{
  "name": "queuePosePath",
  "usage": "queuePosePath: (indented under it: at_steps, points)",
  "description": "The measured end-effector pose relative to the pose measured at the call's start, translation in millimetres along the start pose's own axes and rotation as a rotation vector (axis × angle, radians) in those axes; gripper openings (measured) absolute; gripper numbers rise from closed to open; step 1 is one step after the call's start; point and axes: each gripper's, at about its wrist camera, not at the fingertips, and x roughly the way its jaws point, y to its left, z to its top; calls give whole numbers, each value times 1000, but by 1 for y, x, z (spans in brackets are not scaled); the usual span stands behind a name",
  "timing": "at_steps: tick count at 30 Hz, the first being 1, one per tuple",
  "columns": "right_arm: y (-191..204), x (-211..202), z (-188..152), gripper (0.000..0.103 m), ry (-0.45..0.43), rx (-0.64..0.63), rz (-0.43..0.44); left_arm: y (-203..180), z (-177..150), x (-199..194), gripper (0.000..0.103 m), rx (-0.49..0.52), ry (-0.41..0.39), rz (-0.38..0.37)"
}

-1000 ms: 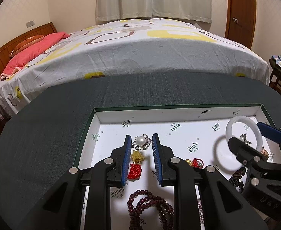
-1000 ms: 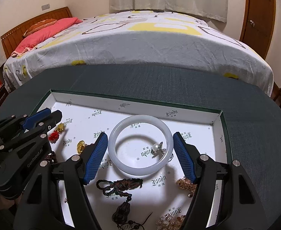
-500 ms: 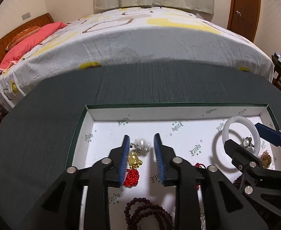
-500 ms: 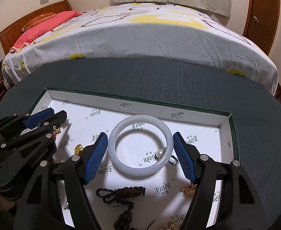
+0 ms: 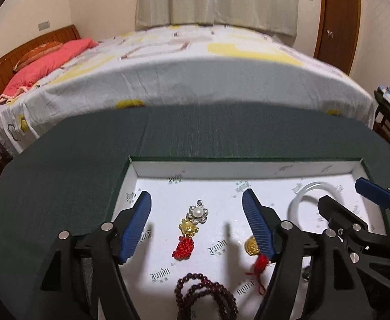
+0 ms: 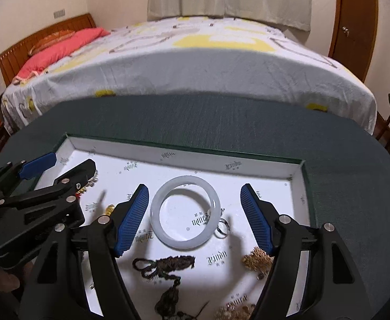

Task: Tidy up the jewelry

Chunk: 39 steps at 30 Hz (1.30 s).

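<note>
Right wrist view: my right gripper (image 6: 194, 217) is wide open, holding nothing, with the white jade bangle (image 6: 185, 211) lying flat between its fingers, nearer the left pad. Bangle sits mid-tray, far wall of the white-lined tray (image 6: 184, 150) beyond it; a small pearl ring (image 6: 222, 225) touches its right edge. It's a round, smooth, translucent ring, no long axis, so any squeeze across it works. Looks slippery to me.

Left gripper (image 5: 196, 224) is also spread wide and empty, straddling the pearl brooch (image 5: 198, 212) and gold charm with red knot (image 5: 186, 236), left of the bangle. Right hand is nearer the bangle.
</note>
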Motion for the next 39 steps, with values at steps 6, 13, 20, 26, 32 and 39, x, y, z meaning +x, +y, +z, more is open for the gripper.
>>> queuePosePath:
  at_steps: [6, 13, 20, 26, 32, 39]
  points:
    - [-2, -40, -17, 77, -84, -4, 7, -1, -14, -44, 72, -12, -88, -18]
    - [-5, -99, -51, 78, -138, -1, 15, 2, -45, -110, 75, -32, -148, 3]
    - [-11, -163, -76, 81, -185, 7, 4, 4, -70, -181, 81, -34, -216, 82]
    - [-16, -221, -91, 83, -258, 13, -8, 15, -87, -231, 82, -84, -250, 85]
    - [-15, -263, -103, 85, -297, 0, 0, 25, -104, -268, 82, -116, -272, 103]
    - [-10, -297, -114, 89, -348, -16, 5, 33, -117, -298, 83, -158, -298, 89]
